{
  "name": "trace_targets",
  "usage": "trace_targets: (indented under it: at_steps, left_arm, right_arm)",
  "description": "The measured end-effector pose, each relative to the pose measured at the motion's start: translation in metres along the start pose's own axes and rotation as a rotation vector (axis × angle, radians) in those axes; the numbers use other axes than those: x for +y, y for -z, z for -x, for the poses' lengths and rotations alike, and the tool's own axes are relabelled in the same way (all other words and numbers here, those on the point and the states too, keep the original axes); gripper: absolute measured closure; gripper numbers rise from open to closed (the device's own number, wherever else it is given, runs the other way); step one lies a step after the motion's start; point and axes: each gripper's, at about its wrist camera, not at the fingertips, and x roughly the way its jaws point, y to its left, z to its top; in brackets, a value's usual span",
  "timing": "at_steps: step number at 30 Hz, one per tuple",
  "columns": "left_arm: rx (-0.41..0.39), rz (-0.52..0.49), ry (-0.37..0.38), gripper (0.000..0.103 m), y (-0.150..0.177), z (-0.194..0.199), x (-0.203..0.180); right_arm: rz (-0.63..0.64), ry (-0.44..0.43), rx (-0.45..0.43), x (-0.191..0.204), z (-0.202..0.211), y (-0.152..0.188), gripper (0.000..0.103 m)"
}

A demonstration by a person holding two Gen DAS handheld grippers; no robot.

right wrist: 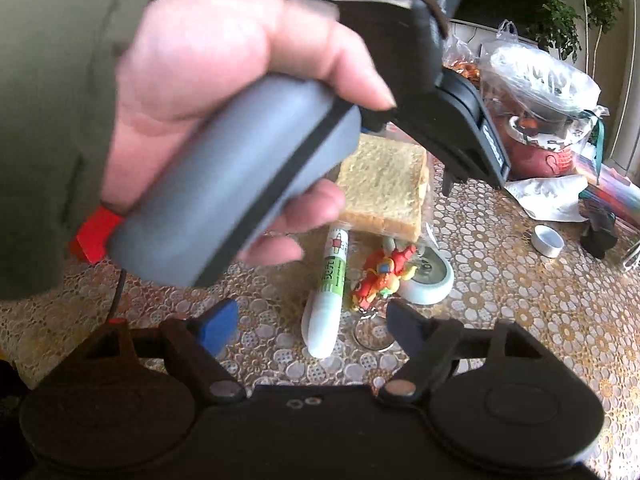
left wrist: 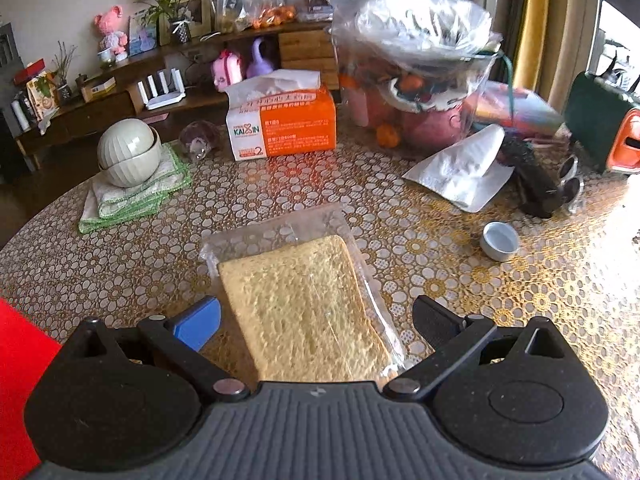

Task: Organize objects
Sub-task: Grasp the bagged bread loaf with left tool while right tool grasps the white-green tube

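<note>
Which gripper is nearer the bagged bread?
Left. The left gripper hangs open with its fingers either side of the bagged bread; the right gripper sits farther back, near the white tube.

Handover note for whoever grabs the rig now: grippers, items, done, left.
Left gripper: open, empty, fingers either side of the bagged bread, not closed on it.
Right gripper: open, empty, above the white tube and the toy figure keychain.
The left hand holding the left gripper fills much of the right wrist view.
Items: bread flat on the table; tube, keychain and a round white disc just in front of it; small white cap off to the right.
Done: nothing visibly sorted.
Left: grasp the bread, then the small items; no target spot is evident.
</note>
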Motion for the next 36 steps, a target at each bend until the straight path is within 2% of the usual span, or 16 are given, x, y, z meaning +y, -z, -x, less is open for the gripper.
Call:
trace_targets:
  at_steps: [7, 12, 14, 18, 20, 23, 26, 30, 36]
  left_arm:
    - [0.038, 0.028, -0.039, 0.0, -0.003, -0.023, 0.005]
    - [0.063, 0.036, -0.033, 0.0, -0.003, -0.035, 0.011]
    - [0.066, 0.028, -0.031, 0.0, -0.002, -0.038, 0.012]
    - [0.072, 0.018, -0.019, 0.0, 0.0, -0.041, 0.015]
    - [0.072, 0.032, -0.004, 0.001, 0.0, -0.041, 0.018]
    - [0.057, 0.061, 0.017, 0.002, 0.001, -0.038, 0.023]
    - [0.044, 0.066, 0.021, 0.008, 0.003, -0.034, 0.026]
    - [0.036, 0.08, 0.029, 0.02, 0.006, -0.03, 0.033]
    - [-0.003, 0.084, 0.049, 0.026, 0.012, -0.015, 0.041]
  right_arm:
    - [0.011, 0.008, 0.027, 0.002, -0.017, -0.001, 0.029]
    - [0.011, 0.016, 0.053, 0.004, -0.028, 0.002, 0.046]
    - [0.006, 0.021, 0.054, 0.003, -0.03, 0.003, 0.047]
    - [0.003, 0.021, 0.051, 0.004, -0.03, 0.001, 0.058]
    - [0.004, 0.026, 0.049, 0.006, -0.031, 0.001, 0.059]
    - [-0.005, 0.025, 0.047, 0.007, -0.031, 0.0, 0.067]
    - [-0.01, 0.037, 0.047, 0.007, -0.028, 0.001, 0.077]
    - [-0.028, 0.05, 0.05, 0.006, -0.027, 0.001, 0.079]
    - [-0.064, 0.071, 0.048, 0.002, -0.019, 0.003, 0.081]
